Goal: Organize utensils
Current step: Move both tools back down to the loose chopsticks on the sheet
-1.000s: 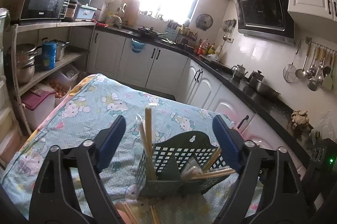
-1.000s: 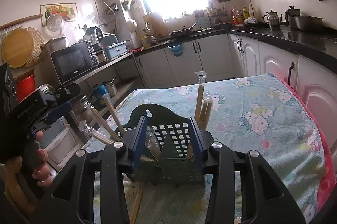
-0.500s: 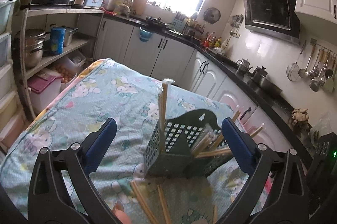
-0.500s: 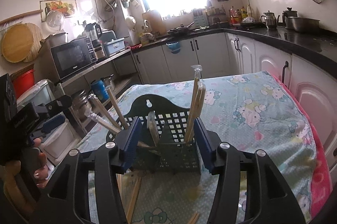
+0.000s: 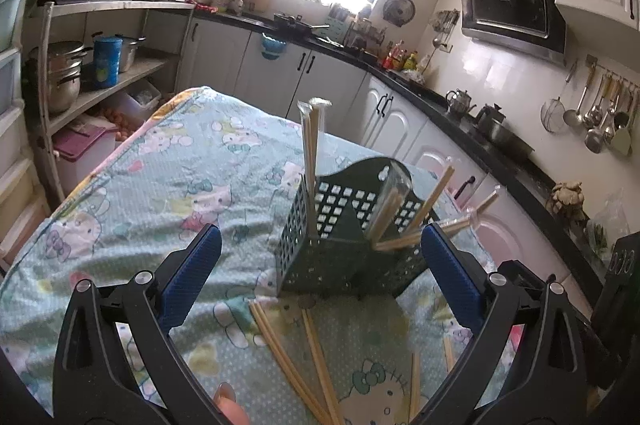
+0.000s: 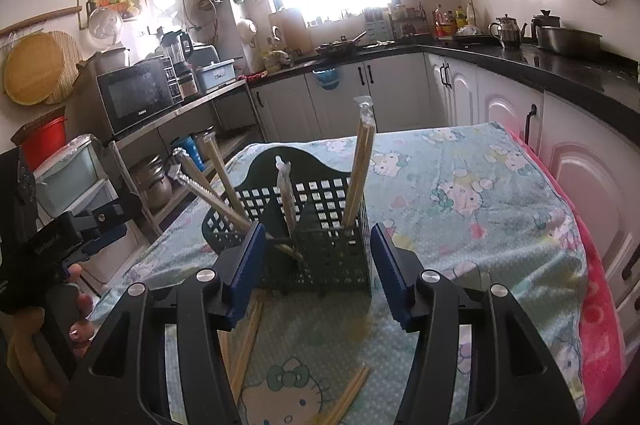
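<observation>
A dark green perforated utensil holder point(image 5: 352, 225) stands on the cartoon-print tablecloth point(image 5: 168, 177); it also shows in the right wrist view point(image 6: 316, 225). Several wrapped wooden chopsticks point(image 5: 314, 149) stand or lean in its compartments point(image 6: 360, 169). Loose chopsticks point(image 5: 296, 357) lie on the cloth in front of it point(image 6: 244, 345). My left gripper point(image 5: 320, 273) is open and empty, just short of the holder. My right gripper point(image 6: 318, 273) is open and empty, its blue pads point(image 6: 244, 271) on either side of the holder's near face, apart from it.
The left gripper's body and the hand holding it show at the left of the right wrist view point(image 6: 60, 265). A shelf rack with pots point(image 5: 60, 77) stands left of the table. White cabinets under a black counter point(image 5: 400, 121) run behind and right. A pink blanket edge point(image 6: 600, 305) hangs at the table's right.
Both grippers have pulled back from the holder and risen. The right gripper's jaws have opened wider. More loose chopsticks on the cloth have come into view.
</observation>
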The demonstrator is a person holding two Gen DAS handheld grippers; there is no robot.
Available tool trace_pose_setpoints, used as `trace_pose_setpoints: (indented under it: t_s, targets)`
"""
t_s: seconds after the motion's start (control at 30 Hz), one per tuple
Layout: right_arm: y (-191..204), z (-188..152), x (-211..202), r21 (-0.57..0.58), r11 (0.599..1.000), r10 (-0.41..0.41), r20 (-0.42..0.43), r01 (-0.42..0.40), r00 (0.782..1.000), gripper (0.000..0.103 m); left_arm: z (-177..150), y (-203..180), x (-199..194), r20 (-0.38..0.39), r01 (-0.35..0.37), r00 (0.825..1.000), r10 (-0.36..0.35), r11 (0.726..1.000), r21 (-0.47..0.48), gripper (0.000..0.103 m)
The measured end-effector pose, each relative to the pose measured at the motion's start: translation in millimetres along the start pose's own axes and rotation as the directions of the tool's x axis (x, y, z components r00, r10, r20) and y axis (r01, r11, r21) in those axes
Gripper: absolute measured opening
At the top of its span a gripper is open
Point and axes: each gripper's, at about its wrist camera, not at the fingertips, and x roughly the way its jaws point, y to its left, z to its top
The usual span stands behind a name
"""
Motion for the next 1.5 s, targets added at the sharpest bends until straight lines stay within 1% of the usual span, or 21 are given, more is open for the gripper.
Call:
trace_pose_setpoints:
  t_s: [0.27,0.6,0.8,0.97,1.17,1.27,1.3,1.33,1.43,1.5]
  targets:
    - [-5,-18,-9,-0.021,1.0,-0.015,-0.041,0.014,0.999,0.054,-19,-3,2,-0.046,-0.005,0.999,0.006,1.0,0.023,0.091]
    - [-20,-40,-11,-0.021,0.999,-0.029,-0.104,0.027,0.994,0.054,-45,-10,14,-0.12,-0.017,0.992,0.025,0.998,0.062,0.091]
    - [-27,-53,-10,-0.033,0.999,-0.03,-0.146,0.026,0.989,0.054,-60,-17,24,-0.17,-0.016,0.985,0.032,0.995,0.094,0.091]
    - [-34,-64,-5,-0.03,0.999,-0.029,-0.191,0.024,0.981,0.054,-74,-23,34,-0.226,-0.011,0.973,0.038,0.993,0.118,0.09]
    - [-42,-77,2,-0.014,1.0,-0.01,-0.246,0.007,0.969,0.054,-87,-26,47,-0.286,-0.005,0.957,0.041,0.992,0.126,0.078]
    - [-41,-82,6,-0.014,1.0,0.0,-0.267,-0.004,0.964,0.054,-92,-24,56,-0.316,-0.008,0.948,0.046,0.993,0.119,0.068]
    - [-41,-84,8,-0.015,1.0,0.007,-0.278,-0.012,0.961,0.054,-93,-23,60,-0.326,-0.011,0.944,0.048,0.993,0.116,0.063]
    - [-40,-86,9,-0.017,1.0,0.013,-0.287,-0.019,0.958,0.054,-94,-22,65,-0.34,-0.014,0.939,0.051,0.994,0.111,0.059]
    - [-36,-89,14,-0.026,0.999,0.021,-0.311,-0.031,0.95,0.054,-94,-22,76,-0.369,-0.019,0.927,0.062,0.993,0.118,0.051]
    - [-34,-92,21,-0.03,0.999,0.028,-0.342,-0.041,0.939,0.054,-95,-22,89,-0.403,-0.03,0.912,0.078,0.992,0.122,0.051]
